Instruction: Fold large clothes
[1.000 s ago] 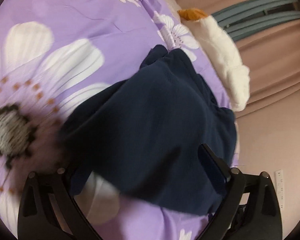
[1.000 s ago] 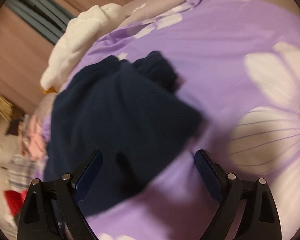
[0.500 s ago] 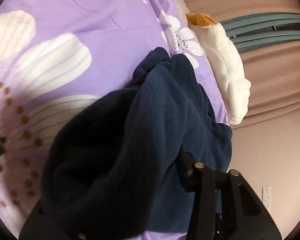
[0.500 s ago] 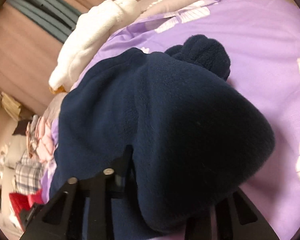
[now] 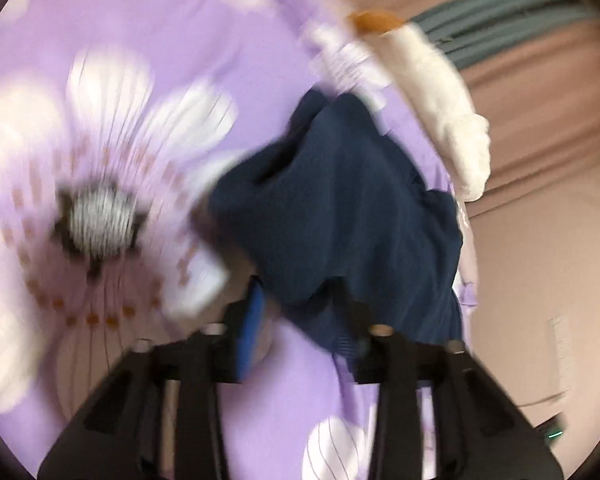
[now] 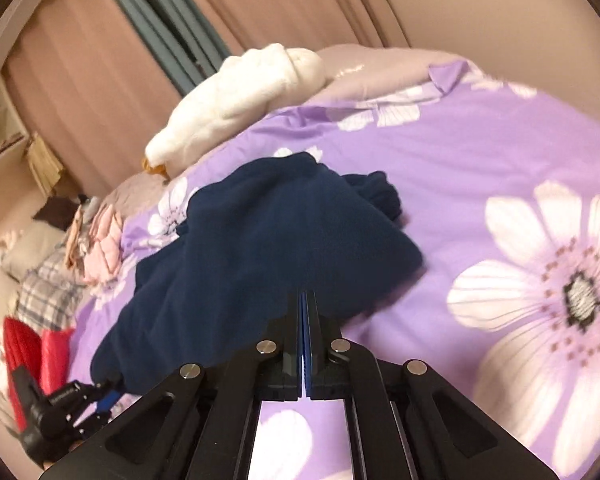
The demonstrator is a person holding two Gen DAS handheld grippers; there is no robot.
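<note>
Navy fleece garment (image 6: 260, 248) lies bunched on the bed (image 6: 480, 152); left gripper (image 5: 300, 304) jaws, just narrowing, pinch its edge; right gripper (image 6: 304, 300) jaws pressed together, empty.

Both grippers closed: the right gripper (image 6: 305, 300) pinched empty, the left gripper (image 5: 300, 304) around the navy fleece (image 5: 340, 208).

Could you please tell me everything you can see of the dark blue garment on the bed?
The navy fleece garment is soft, fuzzy and plain, bunched in a rumpled heap on the purple flowered bedspread, near a white plush toy. The left tool has been closing on its near edge; the right tool looks shut at its hem.
</note>
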